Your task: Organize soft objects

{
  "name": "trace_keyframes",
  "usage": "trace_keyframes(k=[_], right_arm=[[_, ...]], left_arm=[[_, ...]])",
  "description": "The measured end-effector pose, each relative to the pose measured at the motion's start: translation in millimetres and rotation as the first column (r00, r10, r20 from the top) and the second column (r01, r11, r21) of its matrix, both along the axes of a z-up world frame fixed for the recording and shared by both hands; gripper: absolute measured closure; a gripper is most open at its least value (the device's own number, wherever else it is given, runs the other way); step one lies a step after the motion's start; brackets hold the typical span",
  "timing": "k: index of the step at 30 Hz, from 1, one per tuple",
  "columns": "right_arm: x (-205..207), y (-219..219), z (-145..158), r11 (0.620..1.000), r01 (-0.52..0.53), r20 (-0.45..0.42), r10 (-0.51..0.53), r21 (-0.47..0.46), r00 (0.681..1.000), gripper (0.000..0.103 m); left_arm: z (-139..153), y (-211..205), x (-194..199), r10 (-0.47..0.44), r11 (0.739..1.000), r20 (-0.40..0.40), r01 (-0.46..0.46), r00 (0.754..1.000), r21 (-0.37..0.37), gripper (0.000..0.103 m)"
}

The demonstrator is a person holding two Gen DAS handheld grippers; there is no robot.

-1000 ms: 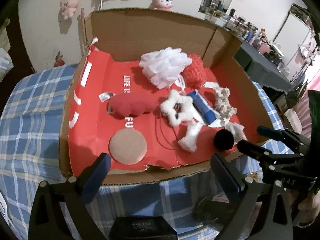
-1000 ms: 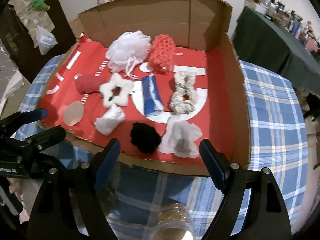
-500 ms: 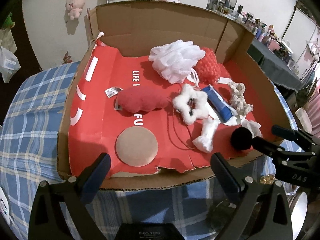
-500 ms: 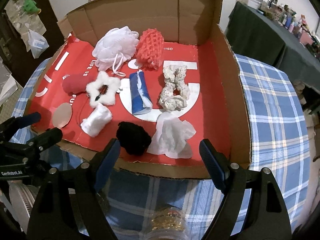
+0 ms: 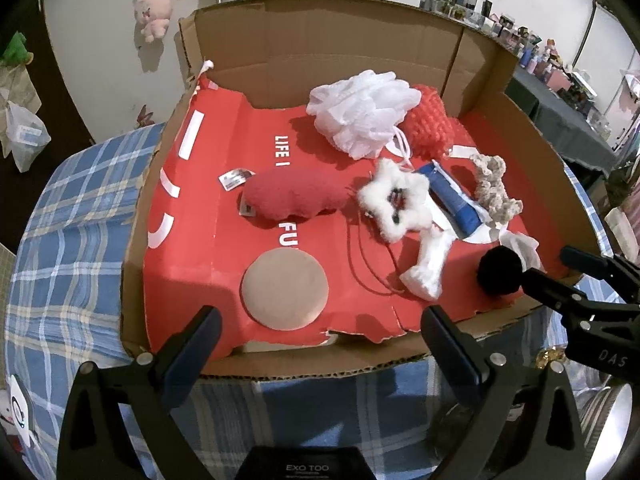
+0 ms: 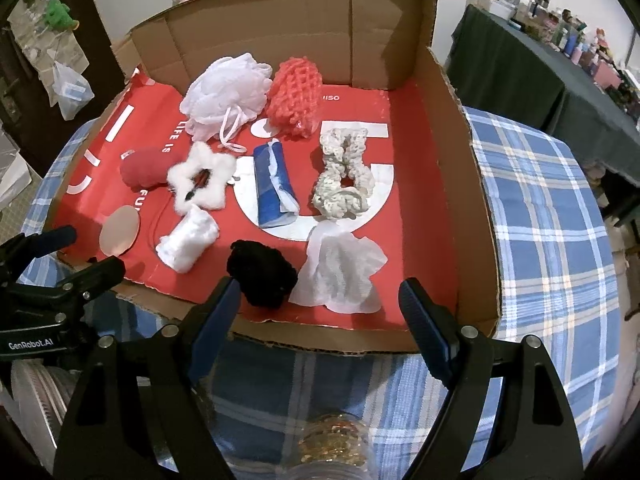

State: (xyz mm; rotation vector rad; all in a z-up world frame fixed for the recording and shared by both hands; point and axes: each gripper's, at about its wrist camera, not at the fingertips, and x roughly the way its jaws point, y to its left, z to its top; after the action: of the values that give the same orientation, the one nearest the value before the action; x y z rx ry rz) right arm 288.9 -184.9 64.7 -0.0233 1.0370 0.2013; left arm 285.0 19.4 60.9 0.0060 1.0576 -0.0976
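A shallow cardboard box [image 5: 328,52] [image 6: 476,208] with a red floor holds several soft things. At the back lie a white mesh pouf [image 5: 362,114] [image 6: 226,94] and a red knitted ball [image 5: 428,126] [image 6: 296,98]. Nearer are a red pad [image 5: 294,198] [image 6: 144,168], a white fluffy star [image 5: 394,204] [image 6: 200,178], a blue packet [image 5: 454,200] [image 6: 274,184], a cream scrunchie [image 6: 342,174], a white roll [image 6: 186,238], a black pompom [image 5: 500,270] [image 6: 262,266], a white tissue [image 6: 340,274] and a tan disc [image 5: 286,288] [image 6: 120,230]. My left gripper [image 5: 320,338] and right gripper [image 6: 320,308] hover open at the box's near edge, holding nothing.
The box rests on a blue plaid tablecloth [image 5: 68,240] [image 6: 548,240]. A jar with a gold lid [image 6: 332,446] stands just under my right gripper. Behind the box is a white wall with plush toys [image 5: 154,10]; a dark table with bottles [image 6: 532,76] stands at the right.
Both views have shifted a little so the box sits closer and more centred. Nothing inside the box has moved, and both grippers stay open.
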Motion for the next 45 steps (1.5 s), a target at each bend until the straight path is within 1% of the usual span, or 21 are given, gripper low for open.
trace_keyframes(k=[12,45], right_arm=[[-1.8,0.6,1.1,1.0,-0.004,0.016,0.004,-0.013,1.0,0.022],[-1.3,-0.3,2.9,1.0,-0.002,0.03,0.002,-0.024,1.0,0.022]], left_arm=[[0.0,-1.2,-0.4,0.003,1.0,0.013,-0.003,1.0,0.01,0.002],[0.9,0.3,-2.5,0.009,1.0,0.023,-0.009,1.0,0.0,0.002]])
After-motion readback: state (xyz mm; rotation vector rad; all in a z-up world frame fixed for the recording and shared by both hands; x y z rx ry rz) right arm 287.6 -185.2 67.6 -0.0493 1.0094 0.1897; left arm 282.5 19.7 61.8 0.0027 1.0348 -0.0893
